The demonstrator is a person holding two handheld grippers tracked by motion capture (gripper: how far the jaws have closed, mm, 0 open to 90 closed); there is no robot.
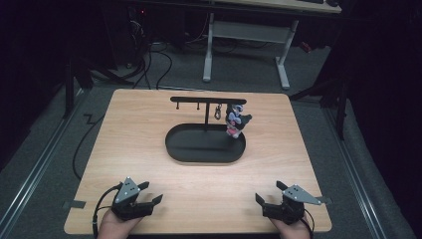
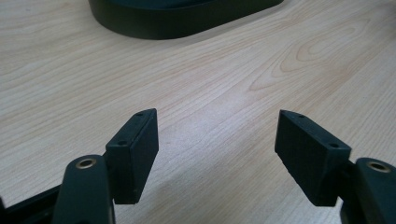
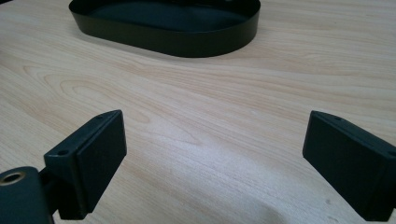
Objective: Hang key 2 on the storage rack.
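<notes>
Keychain figure (image 1: 235,122) on high view's rack (image 1: 208,101)

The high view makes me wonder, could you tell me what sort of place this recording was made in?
Probably a lab or recording workspace: a wooden table on grey carpet, cables trailing across the floor, a height-adjustable desk frame behind, and dark surroundings.

You're at a light wood-grain rectangular table (image 1: 149,149) on grey carpeted floor (image 1: 45,149). Beyond it, a white-legged desk frame (image 1: 246,37); black cables (image 1: 159,62) trail across the floor. Room dark, light falls on tabletop.
</notes>
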